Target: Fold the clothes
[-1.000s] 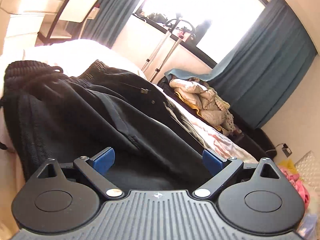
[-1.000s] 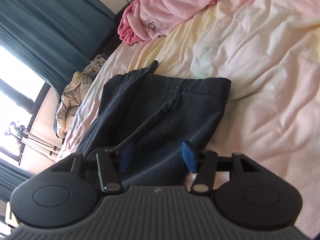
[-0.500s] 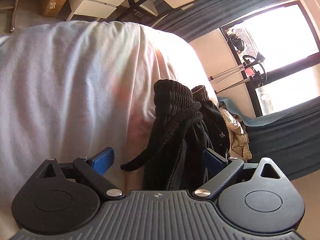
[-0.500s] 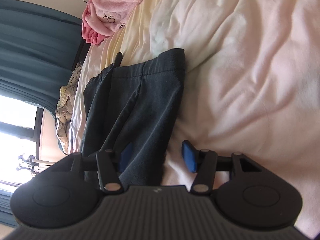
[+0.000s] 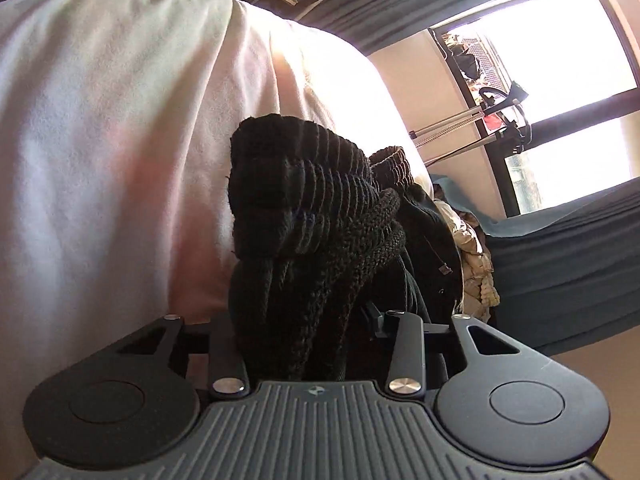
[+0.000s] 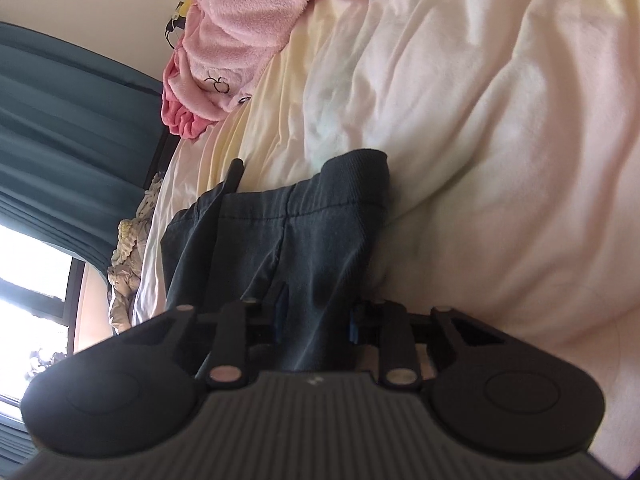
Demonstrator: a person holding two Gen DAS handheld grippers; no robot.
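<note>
Dark trousers lie across a pale bedsheet (image 5: pixel 100 120). In the left wrist view their black ribbed waistband (image 5: pixel 296 200) with a braided drawstring bunches up between the jaws, and my left gripper (image 5: pixel 304 336) is shut on it; the pads are hidden by the cloth. In the right wrist view the hemmed leg end of the trousers (image 6: pixel 312 232) runs back into my right gripper (image 6: pixel 316 320), which is shut on that fabric, with blue pads (image 6: pixel 282 312) just showing at either side.
A pink fleece garment (image 6: pixel 236 40) lies bunched at the far end of the bed. A beige quilted jacket (image 5: pixel 472 256) sits beyond the trousers by teal curtains (image 5: pixel 560 264). A window and a metal rack (image 5: pixel 472 120) stand behind. The rumpled sheet (image 6: pixel 500 120) spreads to the right.
Both grippers have shut on the trousers, the left on the waistband and the right on the leg end. The left came in closer to the waistband, which now fills its jaws.
</note>
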